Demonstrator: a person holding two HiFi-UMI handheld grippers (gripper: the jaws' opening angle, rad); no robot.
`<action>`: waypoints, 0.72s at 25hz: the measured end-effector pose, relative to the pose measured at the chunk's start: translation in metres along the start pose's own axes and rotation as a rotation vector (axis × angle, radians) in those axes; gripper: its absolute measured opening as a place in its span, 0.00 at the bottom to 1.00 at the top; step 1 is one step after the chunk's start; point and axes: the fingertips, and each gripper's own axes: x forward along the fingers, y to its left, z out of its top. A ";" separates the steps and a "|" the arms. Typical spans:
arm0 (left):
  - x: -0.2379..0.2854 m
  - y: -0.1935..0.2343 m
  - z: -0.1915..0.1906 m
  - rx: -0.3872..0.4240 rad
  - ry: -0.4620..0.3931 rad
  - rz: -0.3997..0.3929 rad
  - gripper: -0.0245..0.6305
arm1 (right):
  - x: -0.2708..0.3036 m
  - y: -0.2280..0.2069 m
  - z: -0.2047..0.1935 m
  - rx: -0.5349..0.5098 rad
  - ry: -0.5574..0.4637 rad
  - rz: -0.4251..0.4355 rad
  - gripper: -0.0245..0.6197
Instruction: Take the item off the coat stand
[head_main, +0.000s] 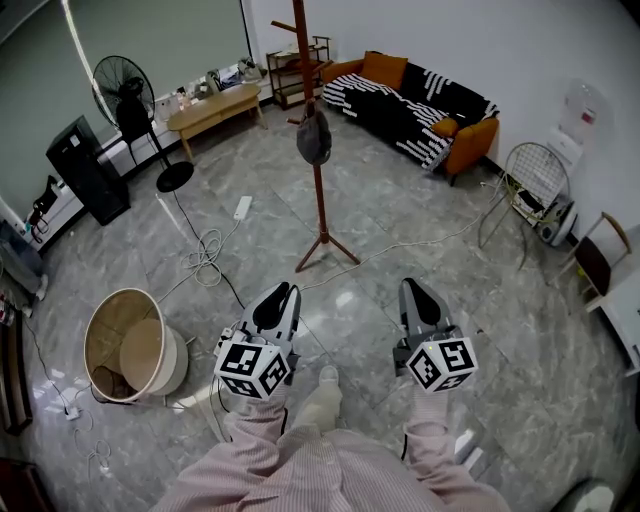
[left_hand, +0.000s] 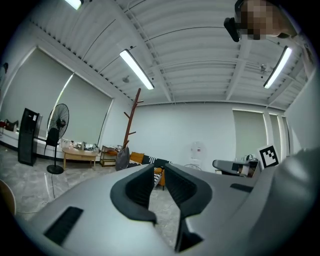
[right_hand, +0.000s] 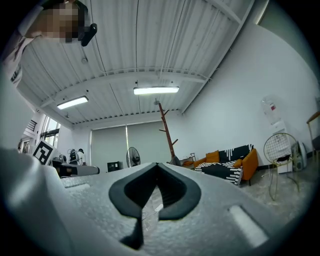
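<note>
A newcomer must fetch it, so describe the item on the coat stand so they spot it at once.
Find the orange sofa by the far wall; before it, on the grey floor, stands a tall reddish-brown wooden coat stand. Partway up its pole hangs a soft dark grey item, the only thing on the stand: the pegs above it are bare.
</note>
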 end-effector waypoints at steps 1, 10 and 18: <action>0.007 0.003 -0.002 -0.001 0.003 0.000 0.11 | 0.004 -0.004 -0.001 0.001 -0.001 -0.003 0.05; 0.076 0.045 -0.005 -0.013 0.015 0.003 0.14 | 0.075 -0.037 -0.006 -0.007 -0.003 0.000 0.05; 0.152 0.096 0.012 -0.016 0.012 -0.001 0.20 | 0.159 -0.064 -0.001 -0.007 -0.012 0.002 0.05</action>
